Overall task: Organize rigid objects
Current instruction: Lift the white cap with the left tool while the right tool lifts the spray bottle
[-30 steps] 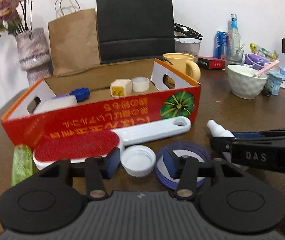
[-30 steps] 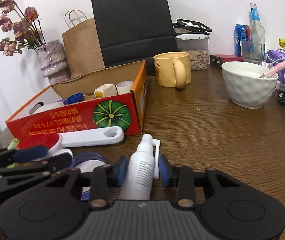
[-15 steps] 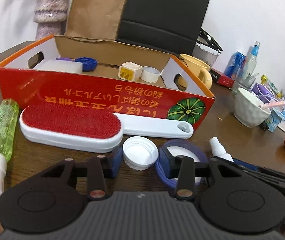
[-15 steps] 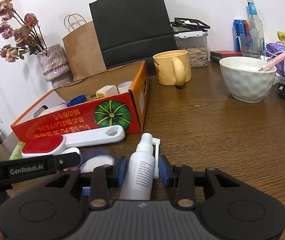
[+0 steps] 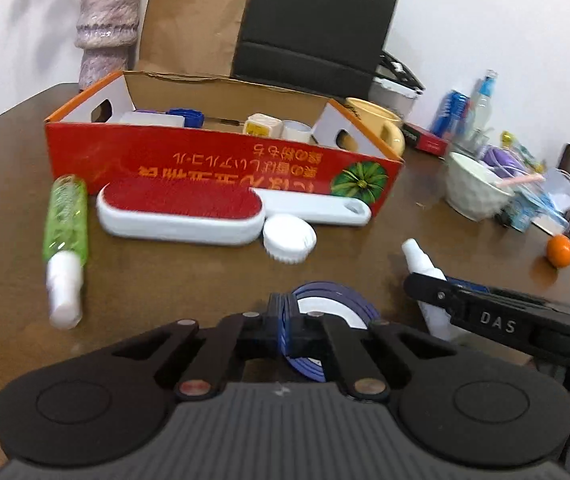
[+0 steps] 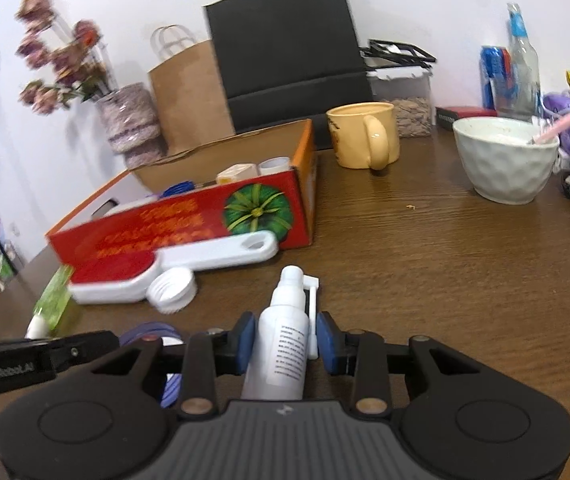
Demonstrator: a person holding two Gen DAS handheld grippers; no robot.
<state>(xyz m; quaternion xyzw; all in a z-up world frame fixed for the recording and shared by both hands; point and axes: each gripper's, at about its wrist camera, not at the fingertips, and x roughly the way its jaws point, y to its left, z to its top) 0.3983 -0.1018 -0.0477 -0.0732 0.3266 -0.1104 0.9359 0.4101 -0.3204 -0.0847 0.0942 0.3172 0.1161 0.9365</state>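
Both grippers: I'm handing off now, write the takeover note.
Left gripper: shut on the purple lid, pinching its rim.
Right gripper: shut on the white spray bottle, nozzle forward.
Red cardboard box: already holds a blue cap, a white block and two small containers.
Still on the table in front of the box: lint brush, white cap, green spray bottle.
Left to do: put both held items in the box, then fetch those three.

Two spray bottles (image 5: pixel 66 240) (image 6: pixel 285 336), one brush (image 5: pixel 189 212), one white cap (image 5: pixel 289 238).
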